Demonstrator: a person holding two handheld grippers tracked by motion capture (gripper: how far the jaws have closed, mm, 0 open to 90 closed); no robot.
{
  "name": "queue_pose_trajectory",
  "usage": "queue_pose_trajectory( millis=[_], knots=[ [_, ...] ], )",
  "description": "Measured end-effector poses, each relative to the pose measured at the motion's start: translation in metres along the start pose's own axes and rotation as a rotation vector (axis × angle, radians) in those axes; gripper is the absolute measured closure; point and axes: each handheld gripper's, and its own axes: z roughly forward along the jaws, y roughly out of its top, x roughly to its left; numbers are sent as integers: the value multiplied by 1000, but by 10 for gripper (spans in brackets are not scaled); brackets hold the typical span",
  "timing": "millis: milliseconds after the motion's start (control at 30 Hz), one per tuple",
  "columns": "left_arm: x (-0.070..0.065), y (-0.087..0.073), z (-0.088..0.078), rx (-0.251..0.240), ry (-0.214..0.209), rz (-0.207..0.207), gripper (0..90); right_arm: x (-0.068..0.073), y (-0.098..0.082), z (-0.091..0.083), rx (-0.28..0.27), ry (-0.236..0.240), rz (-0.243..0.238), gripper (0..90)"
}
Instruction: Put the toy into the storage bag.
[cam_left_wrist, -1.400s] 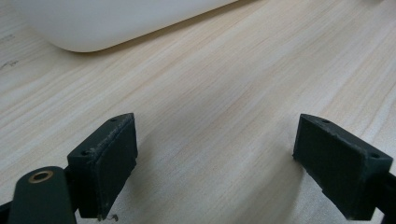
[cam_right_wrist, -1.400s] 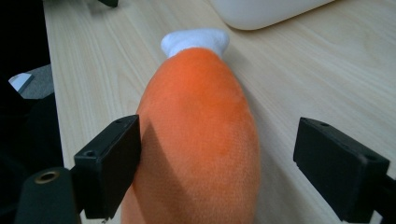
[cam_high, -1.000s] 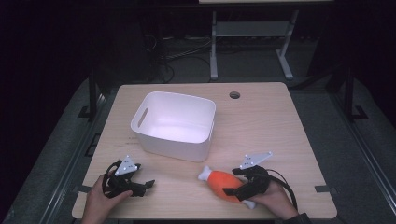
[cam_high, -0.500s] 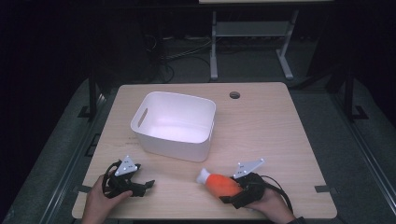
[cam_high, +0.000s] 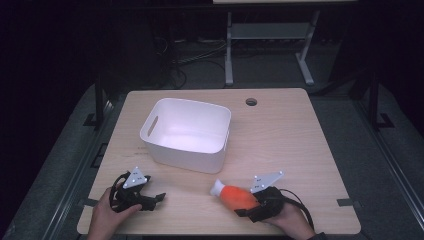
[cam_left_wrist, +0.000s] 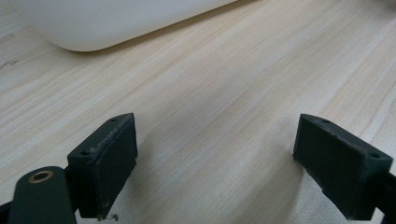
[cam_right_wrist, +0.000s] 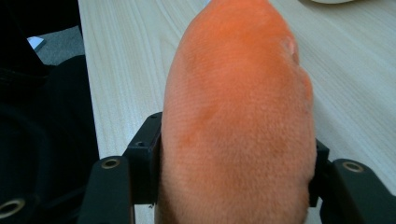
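An orange plush toy (cam_high: 236, 196) with a white tip lies on the wooden table (cam_high: 285, 140) near its front edge. My right gripper (cam_high: 246, 205) grips its orange body from the right. In the right gripper view the toy (cam_right_wrist: 238, 107) sits between the black pads (cam_right_wrist: 148, 154) and bulges over them. My right gripper (cam_right_wrist: 236, 175) has just been closing with the toy between its jaws, and the pads now press on it. My left gripper (cam_high: 158, 198) rests at the front left. Its jaws (cam_left_wrist: 215, 163) stand wide open over bare wood.
A white plastic bin (cam_high: 186, 152) with a handle slot stands behind both grippers, left of the table's middle; its rounded corner (cam_left_wrist: 107, 23) lies just ahead of the left jaws. A cable hole (cam_high: 251, 102) is at the far edge. Dark floor surrounds the table.
The right hand has shifted slightly toward the toy and its jaws have closed onto the orange body. The left hand and the bin have kept still.
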Motion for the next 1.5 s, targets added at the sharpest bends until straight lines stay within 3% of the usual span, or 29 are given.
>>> queue_pose_trajectory(
  millis=[600, 1167, 1500],
  knots=[
    [0, 0, 0, 0, 0, 0, 128, -3, 1, -15, -25, -56, -19, 418],
    [0, 0, 0, 0, 0, 0, 128, -16, -3, -32, -15, -102, -23, 418],
    [0, 0, 0, 0, 0, 0, 127, -24, 0, -45, -39, -118, -33, 417]
  ],
)
